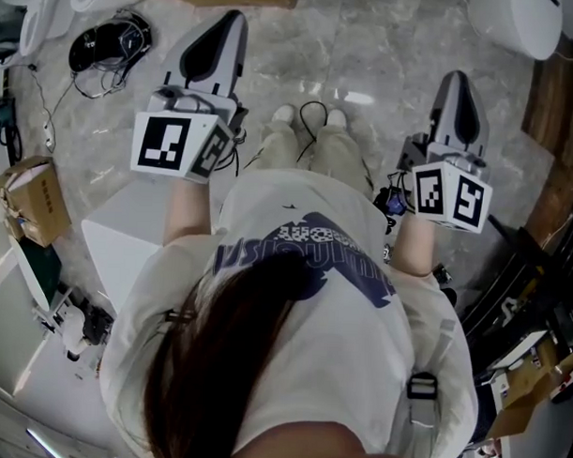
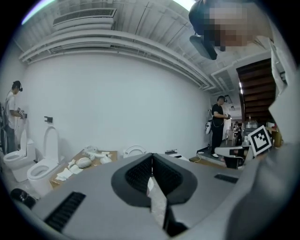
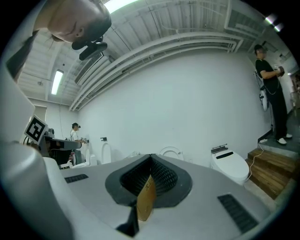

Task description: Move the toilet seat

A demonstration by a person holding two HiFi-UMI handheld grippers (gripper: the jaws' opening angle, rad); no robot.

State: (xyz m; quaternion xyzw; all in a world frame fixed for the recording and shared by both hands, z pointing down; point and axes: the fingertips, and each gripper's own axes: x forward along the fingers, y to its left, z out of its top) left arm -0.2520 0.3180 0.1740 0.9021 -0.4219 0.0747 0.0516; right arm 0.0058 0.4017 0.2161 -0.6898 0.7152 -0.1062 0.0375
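risk | left gripper and right gripper both closed, empty | toilet seat by the wall, well apart from your jaws | cable loops at your feet: stepping forward may snag it; closed jaws would only bump the seat.

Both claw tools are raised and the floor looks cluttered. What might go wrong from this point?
1. A black cable loops on the floor right between the person's shoes; a step forward might snag it.
2. The left gripper and right gripper are both shut and empty, so they would probably have to open before gripping anything.
3. The wooden step beside the white toilet could catch a foot when approaching.
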